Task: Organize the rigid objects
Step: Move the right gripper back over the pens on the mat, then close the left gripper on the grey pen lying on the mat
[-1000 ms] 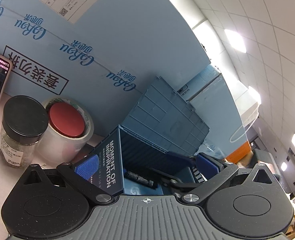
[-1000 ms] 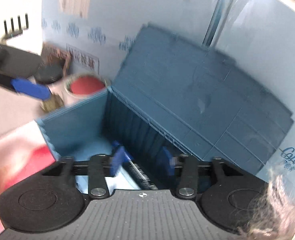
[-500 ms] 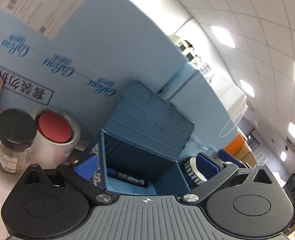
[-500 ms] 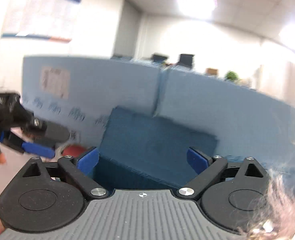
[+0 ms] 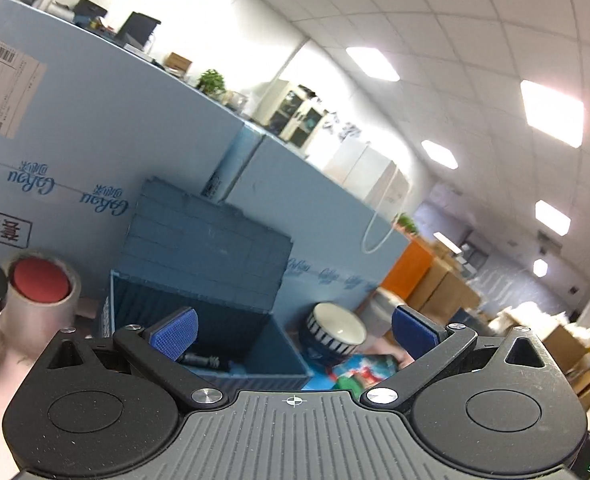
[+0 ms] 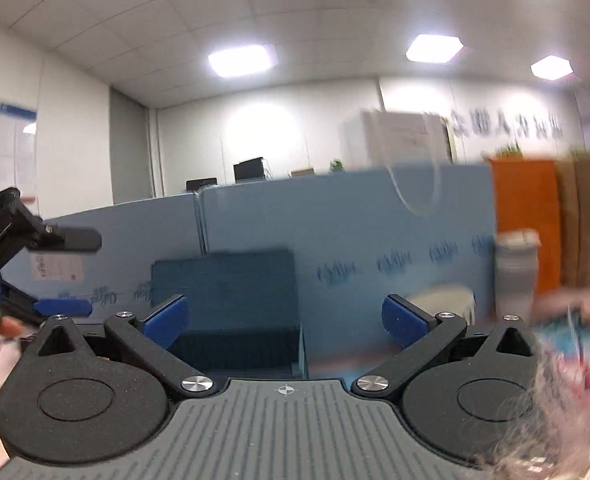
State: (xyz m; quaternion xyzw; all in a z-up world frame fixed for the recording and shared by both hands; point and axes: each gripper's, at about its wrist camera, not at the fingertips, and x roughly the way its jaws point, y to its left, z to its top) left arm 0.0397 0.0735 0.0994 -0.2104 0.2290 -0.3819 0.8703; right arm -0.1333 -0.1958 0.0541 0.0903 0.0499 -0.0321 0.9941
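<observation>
left view: the left tongs (image 5: 293,330) gape, holding nothing, above the open blue box (image 5: 199,312); a marker (image 5: 199,360) already lies inside, while the striped cup (image 5: 333,330) beside it waits. right view: the right tongs (image 6: 283,318) are apart, also holding nothing, facing the box (image 6: 231,300).

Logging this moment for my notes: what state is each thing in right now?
Blue storage box: lid raised, open.
Marker: lying inside the box.
Striped bowl: tilted, beside the box.
Left gripper: open, empty.
Right gripper: open, empty.
</observation>
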